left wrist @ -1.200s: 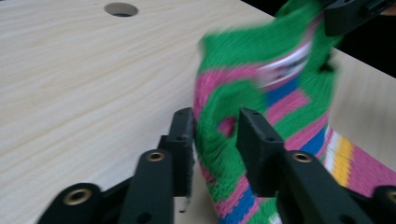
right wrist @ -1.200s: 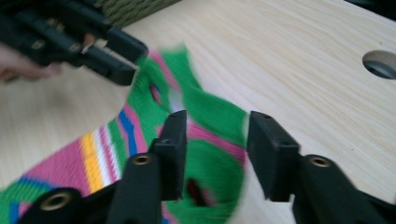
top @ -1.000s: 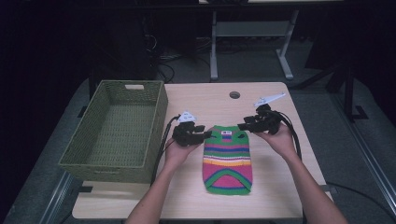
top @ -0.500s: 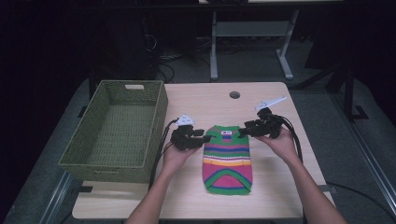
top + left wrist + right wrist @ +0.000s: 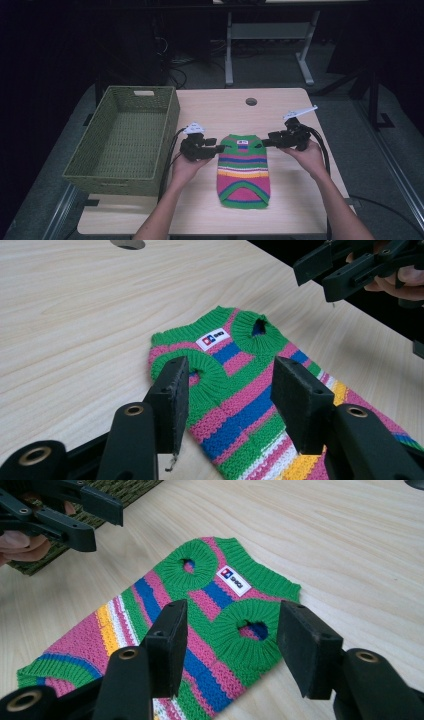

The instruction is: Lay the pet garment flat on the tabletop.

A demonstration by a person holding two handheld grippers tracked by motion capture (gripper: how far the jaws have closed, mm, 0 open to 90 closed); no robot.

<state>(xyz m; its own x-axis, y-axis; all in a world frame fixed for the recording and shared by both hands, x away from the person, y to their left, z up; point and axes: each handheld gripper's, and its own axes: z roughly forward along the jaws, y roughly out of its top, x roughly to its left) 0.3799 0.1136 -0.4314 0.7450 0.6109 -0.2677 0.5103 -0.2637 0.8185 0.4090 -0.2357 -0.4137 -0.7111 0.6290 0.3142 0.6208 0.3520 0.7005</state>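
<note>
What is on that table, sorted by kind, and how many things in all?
Striped knitted sweater: 1
Green woven basket: 1
Hand-held grippers: 2, the left gripper and the right gripper, both open beside the sweater's top corners
Total: 4

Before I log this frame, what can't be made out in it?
- Label on the sweater: its print is too small to read in either gripper view.
- Sweater hem: cut off by the bottom edge and hidden behind the jaws in both gripper views.
- Basket floor near the front wall: hidden by that wall in the high view.
- Left gripper and right gripper: too small in the high view to tell whether they touch the sweater.
</note>
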